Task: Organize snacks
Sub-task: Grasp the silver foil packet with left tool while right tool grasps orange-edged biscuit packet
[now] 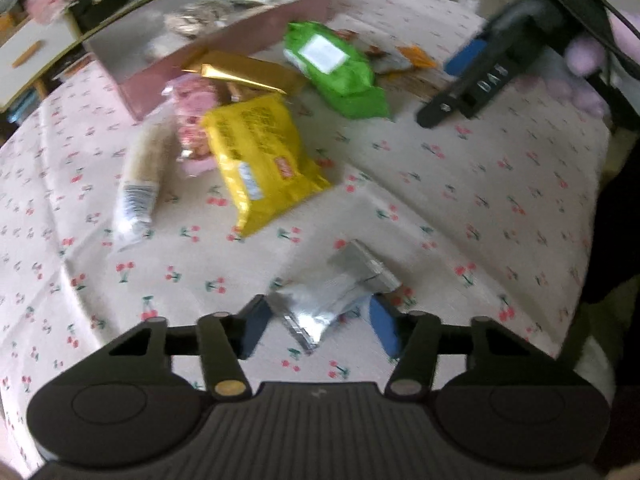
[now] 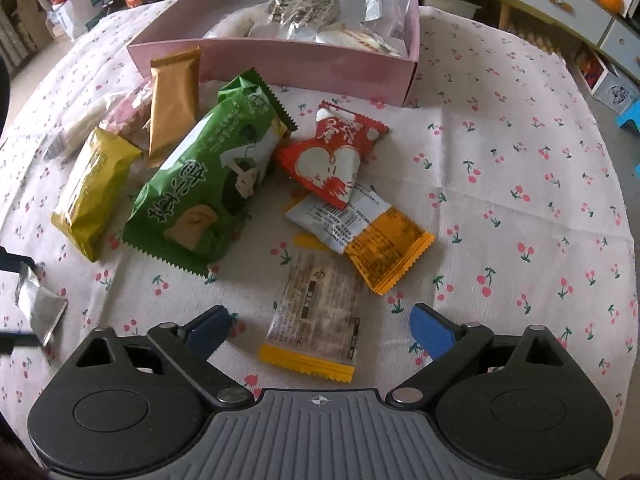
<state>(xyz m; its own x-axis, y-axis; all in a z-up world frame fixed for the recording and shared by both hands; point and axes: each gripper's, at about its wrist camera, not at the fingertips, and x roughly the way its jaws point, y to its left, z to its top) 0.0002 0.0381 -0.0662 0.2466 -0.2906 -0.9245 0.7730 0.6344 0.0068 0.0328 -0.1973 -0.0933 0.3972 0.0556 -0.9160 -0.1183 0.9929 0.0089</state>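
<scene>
Seen only from the left wrist: left gripper (image 1: 318,326) straddling a crumpled silver packet (image 1: 320,312) at six o'clock, blue pads at its sides, grip unclear. Seen only from the right wrist: right gripper (image 2: 320,330) spread wide over a clear yellow-edged packet (image 2: 316,320); one red packet (image 2: 334,156), one green bag (image 2: 204,184), pink box (image 2: 280,64) at twelve o'clock.

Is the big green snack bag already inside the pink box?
No, the green snack bag lies on the cherry-print tablecloth in front of the pink box, not inside it.
</scene>
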